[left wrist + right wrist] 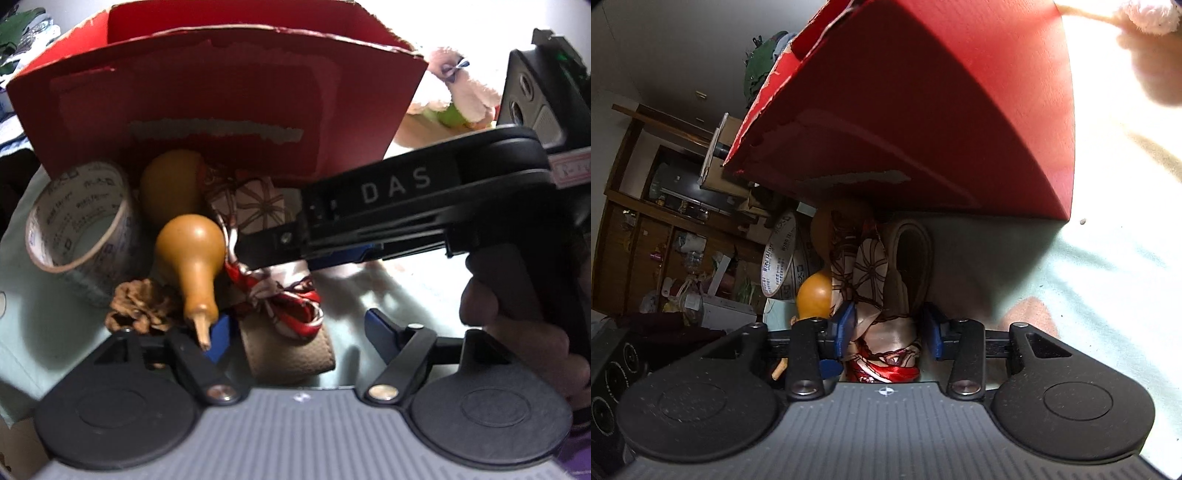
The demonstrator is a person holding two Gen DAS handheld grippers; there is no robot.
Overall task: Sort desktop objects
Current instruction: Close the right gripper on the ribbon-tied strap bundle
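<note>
A red-and-white patterned scarf [280,295] lies bunched over a beige looped strap [295,354] in front of a red cardboard box [221,92]. My right gripper [255,251] reaches in from the right, held by a hand [517,332]. In the right wrist view its blue pads [844,325] are narrowed onto the scarf [871,266], so my right gripper [888,328] is shut on it. My left gripper [299,336] stands open low over the strap, gripping nothing. A tan gourd [192,254] lies just left of the scarf.
A tape roll [81,229] and a brown pine cone [140,306] sit left of the gourd. A pink plush toy [461,88] lies behind the box on the right. The pale green tabletop [406,288] shows to the right. Cabinets [646,240] stand in the background.
</note>
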